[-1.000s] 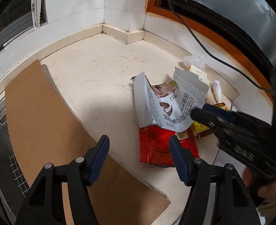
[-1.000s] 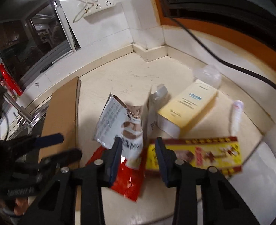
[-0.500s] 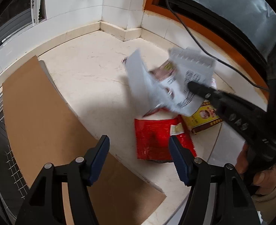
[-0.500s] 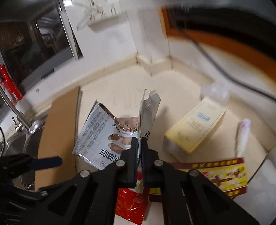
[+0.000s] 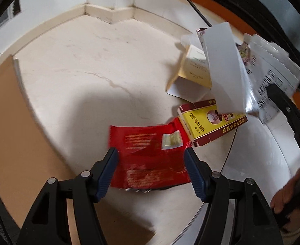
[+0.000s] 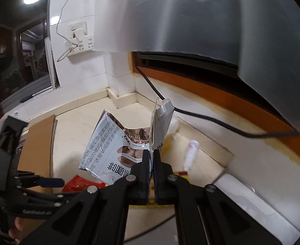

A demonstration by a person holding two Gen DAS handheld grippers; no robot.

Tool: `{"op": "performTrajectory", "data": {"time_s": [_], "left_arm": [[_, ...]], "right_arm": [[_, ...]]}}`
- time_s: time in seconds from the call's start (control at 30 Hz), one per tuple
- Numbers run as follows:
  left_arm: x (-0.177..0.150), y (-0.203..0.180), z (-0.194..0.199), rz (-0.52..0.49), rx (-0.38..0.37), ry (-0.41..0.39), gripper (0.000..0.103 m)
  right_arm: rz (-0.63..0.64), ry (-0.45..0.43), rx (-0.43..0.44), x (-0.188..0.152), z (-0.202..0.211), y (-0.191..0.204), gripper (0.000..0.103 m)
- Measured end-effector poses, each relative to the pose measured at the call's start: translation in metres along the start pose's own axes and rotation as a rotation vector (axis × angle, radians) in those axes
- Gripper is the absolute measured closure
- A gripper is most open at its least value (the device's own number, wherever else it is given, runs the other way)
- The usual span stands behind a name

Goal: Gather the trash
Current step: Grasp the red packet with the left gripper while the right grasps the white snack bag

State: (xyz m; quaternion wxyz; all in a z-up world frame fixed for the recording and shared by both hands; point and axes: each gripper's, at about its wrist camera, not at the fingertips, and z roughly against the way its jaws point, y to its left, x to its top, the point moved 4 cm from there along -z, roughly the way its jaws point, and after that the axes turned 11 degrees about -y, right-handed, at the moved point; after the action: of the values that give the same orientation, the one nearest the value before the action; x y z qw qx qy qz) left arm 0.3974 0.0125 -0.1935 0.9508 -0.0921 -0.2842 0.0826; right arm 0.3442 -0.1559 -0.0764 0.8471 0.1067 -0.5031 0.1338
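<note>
silver foil pouch [image 6: 117, 143] with chinese print, lifted off counter [image 5: 84, 65], pinched in right gripper [image 6: 151, 159]. left gripper [image 5: 150, 169] spread wide around red wrapper [image 5: 150, 155] on counter. left view only: yellow box [image 5: 209, 122], portrait label. right view only: wall socket [image 6: 79, 38].

Silver pouch [image 5: 227, 65] motion-blurred and covering part of the cream box [image 5: 192, 71]; red wrapper [image 6: 78, 184] mostly hidden behind the right hand-held gripper [image 6: 151, 155]; small white bottle [image 6: 190, 152] too smeared to identify.
</note>
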Motion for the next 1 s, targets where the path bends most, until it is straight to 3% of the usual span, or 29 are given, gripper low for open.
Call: {"op": "performTrajectory", "data": {"time_s": [0.2, 0.4, 0.47, 0.5, 0.53, 0.6, 0.73, 1.0], "left_arm": [[0.001, -0.011, -0.019, -0.039, 0.052, 0.035, 0.03], [-0.001, -0.023, -0.023, -0.119, 0.112, 0.008, 0.029], [-0.004, -0.026, -0.022, -0.164, 0.15, -0.007, 0.037], [-0.006, -0.031, -0.021, -0.181, 0.158, -0.024, 0.05], [-0.007, -0.032, -0.018, -0.18, 0.15, -0.038, 0.072], [-0.007, -0.032, -0.015, -0.163, 0.142, -0.043, 0.092], [-0.012, -0.033, -0.006, -0.134, 0.106, -0.065, 0.1], [-0.017, -0.03, 0.035, -0.041, 0.02, -0.139, 0.101]], "right_arm": [[-0.021, 0.001, -0.003, -0.007, 0.007, -0.007, 0.1], [-0.04, 0.023, 0.001, -0.015, 0.007, -0.012, 0.1], [-0.056, 0.031, 0.0, -0.017, 0.006, -0.014, 0.1], [-0.065, 0.032, -0.001, -0.017, 0.007, -0.015, 0.1], [-0.069, 0.032, -0.001, -0.018, 0.007, -0.016, 0.1], [-0.072, 0.039, 0.0, -0.02, 0.007, -0.016, 0.1], [-0.078, 0.046, 0.008, -0.024, 0.009, -0.013, 0.1], [-0.081, 0.025, 0.012, -0.023, 0.029, -0.01, 0.1]]}}
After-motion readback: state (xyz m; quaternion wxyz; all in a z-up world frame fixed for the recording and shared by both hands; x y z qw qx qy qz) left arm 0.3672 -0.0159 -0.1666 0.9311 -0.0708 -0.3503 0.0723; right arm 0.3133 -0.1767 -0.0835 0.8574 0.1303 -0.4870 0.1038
